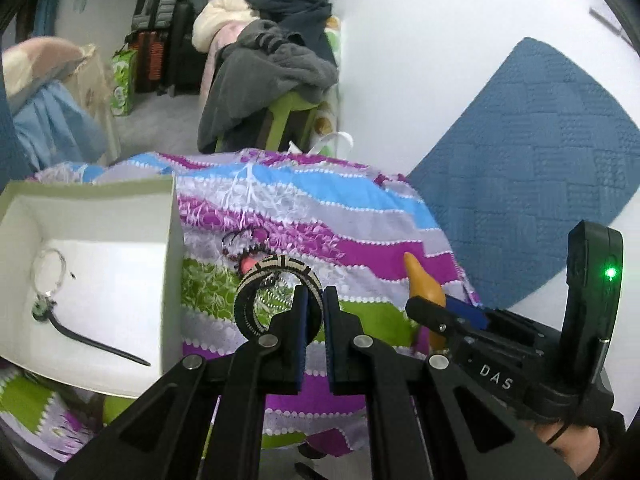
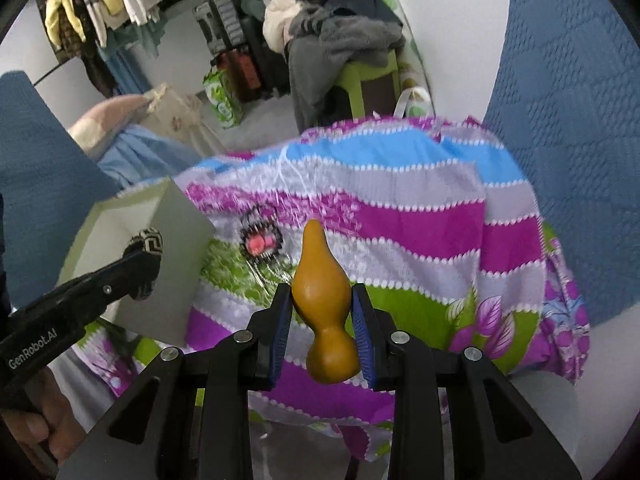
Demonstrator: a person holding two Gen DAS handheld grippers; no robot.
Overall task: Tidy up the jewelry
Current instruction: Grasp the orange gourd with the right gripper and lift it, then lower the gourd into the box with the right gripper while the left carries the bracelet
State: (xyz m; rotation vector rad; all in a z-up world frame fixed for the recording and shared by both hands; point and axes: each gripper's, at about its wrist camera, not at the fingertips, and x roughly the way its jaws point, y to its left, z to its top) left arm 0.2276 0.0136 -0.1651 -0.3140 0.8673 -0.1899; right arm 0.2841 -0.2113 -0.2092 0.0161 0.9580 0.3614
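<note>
My left gripper (image 1: 315,300) is shut on a black-and-cream patterned bangle (image 1: 260,276), held above the striped cloth just right of a white box (image 1: 120,280). The bangle also shows in the right wrist view (image 2: 146,246) against the box wall (image 2: 176,248). The box holds a thin wire ring with a green pendant (image 1: 42,306) and a black stick (image 1: 100,346). My right gripper (image 2: 322,300) is shut on an amber gourd-shaped piece (image 2: 320,280). A dark beaded bracelet with pink beads (image 2: 262,240) lies on the cloth.
A striped purple, blue and green cloth (image 2: 400,220) covers the work surface. A blue quilted mat (image 1: 540,160) lies to the right on white. Clothes piled on a green stool (image 1: 276,60), suitcases (image 1: 160,32) and a pillow (image 1: 44,60) stand beyond.
</note>
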